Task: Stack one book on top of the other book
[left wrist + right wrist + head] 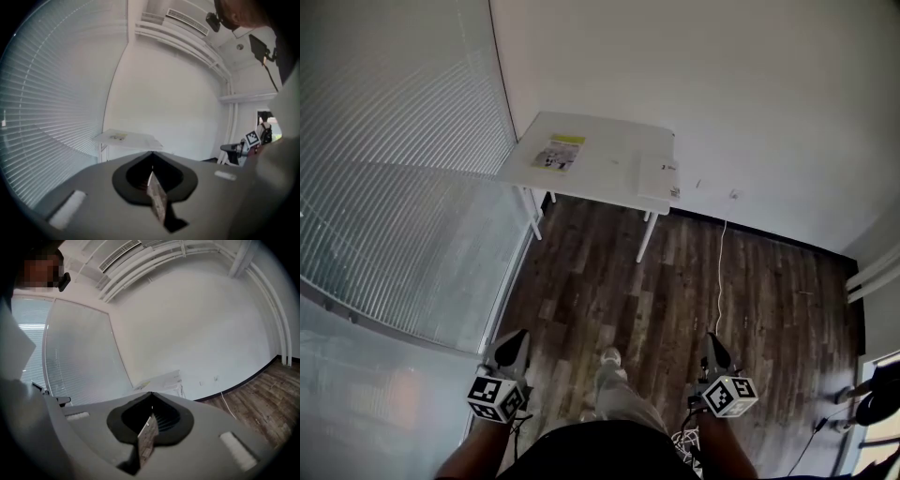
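Observation:
Two books lie on a white table (609, 150) across the room. One has a yellow-and-white cover (558, 153) and sits at the table's left. The other is a plain white book (658, 175) at the right end. My left gripper (519, 336) and right gripper (712, 339) are low in the head view, far from the table, both shut and empty. In the left gripper view the shut jaws (151, 153) point toward the table (129, 139). The right gripper (151, 393) is also shut, with the table (161, 379) small beyond it.
Dark wood floor (609, 281) lies between me and the table. A white cable (720, 272) hangs from the wall and runs along the floor. A wall of blinds (384, 187) lines the left. A dark chair (877, 394) stands at the right edge. My shoe (609, 359) shows between the grippers.

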The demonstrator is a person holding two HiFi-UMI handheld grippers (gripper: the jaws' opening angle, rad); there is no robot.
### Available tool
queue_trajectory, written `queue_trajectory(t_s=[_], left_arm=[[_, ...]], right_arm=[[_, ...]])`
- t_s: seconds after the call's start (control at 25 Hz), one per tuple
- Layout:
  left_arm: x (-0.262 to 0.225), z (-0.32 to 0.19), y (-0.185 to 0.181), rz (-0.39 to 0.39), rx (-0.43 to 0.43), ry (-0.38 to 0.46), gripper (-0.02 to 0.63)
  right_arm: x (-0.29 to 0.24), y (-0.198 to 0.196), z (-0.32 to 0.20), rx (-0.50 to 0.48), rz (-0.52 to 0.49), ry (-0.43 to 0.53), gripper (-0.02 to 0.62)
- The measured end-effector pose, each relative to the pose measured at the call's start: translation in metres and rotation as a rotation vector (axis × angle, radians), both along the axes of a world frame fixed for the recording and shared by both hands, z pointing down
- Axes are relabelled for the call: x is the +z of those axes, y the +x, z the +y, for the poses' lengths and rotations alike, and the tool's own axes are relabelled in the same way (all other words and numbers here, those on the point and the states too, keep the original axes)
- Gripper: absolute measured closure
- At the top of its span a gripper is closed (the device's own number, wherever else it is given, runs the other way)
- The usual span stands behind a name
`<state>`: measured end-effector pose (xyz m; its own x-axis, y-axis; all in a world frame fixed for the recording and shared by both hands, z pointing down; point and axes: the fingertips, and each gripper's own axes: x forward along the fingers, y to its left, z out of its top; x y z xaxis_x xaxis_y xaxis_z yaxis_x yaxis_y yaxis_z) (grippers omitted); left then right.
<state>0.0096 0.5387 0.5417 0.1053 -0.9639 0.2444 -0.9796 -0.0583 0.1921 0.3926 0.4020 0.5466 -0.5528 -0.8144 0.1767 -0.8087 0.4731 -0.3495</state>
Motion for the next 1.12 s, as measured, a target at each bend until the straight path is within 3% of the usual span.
queue_trajectory(t_s=[0.4, 0.64, 0.92, 1.12], left_arm=[[-0.025, -0.084, -0.04, -0.014, -0.045, -0.03, 0.6], [-0.029, -0.142, -0.047, -0.021, -0.056, -0.048, 0.6], [-0.044, -0.201, -0.059, -0.017, -0.078, -0.021, 0.6], [-0.05, -0.228, -0.068, -0.019, -0.08, -0.005, 0.6]], right_arm=[[-0.007, -0.082, -0.107, -0.121, -0.02, -0.031, 0.595], [0.012, -0.092, -0.168, -0.133, 0.001, -0.097, 0.594], [0.001, -0.11, -0.231, -0.178, -0.008, -0.071, 0.594], [0.005, -0.109, -0.263, -0.157, -0.015, -0.091, 0.594]])
